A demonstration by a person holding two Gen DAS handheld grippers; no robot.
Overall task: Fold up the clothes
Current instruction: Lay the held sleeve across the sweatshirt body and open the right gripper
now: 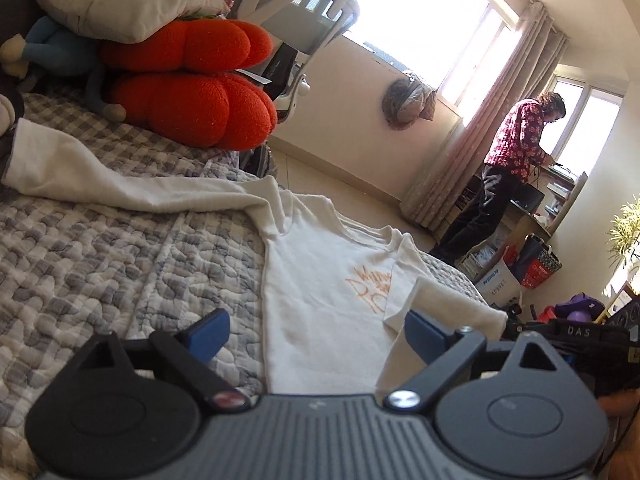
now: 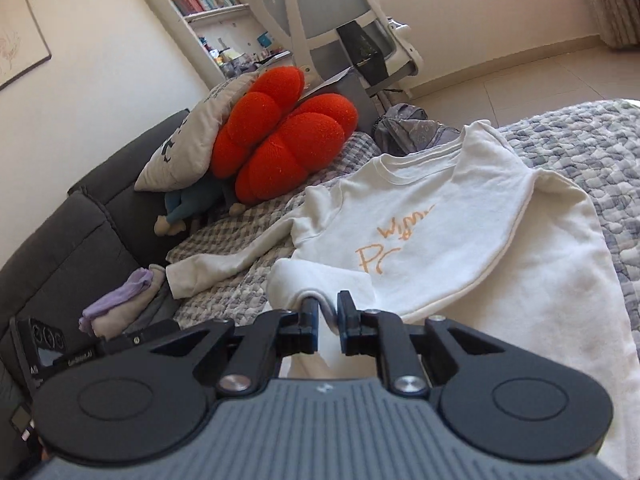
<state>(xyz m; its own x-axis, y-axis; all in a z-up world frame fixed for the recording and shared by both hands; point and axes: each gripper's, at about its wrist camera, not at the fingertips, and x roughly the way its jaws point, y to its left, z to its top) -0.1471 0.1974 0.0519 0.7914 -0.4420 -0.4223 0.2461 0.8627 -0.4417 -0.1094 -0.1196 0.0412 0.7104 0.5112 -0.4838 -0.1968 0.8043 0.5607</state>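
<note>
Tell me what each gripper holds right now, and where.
Right gripper pinches the white sweatshirt by a sleeve cuff folded over the chest. Left gripper is open, holding nothing.

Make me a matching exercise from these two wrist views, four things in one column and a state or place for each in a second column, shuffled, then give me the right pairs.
Column one:
1. left claw
2. right claw
3. white sweatshirt
4. red cushions

Column two:
A. stacked near the head of the bed, under a grey pillow
B. open, holding nothing
C. spread on the quilt, one sleeve folded over the orange lettering
D. shut on a sleeve cuff

Pairs: 1-B, 2-D, 3-C, 4-A
</note>
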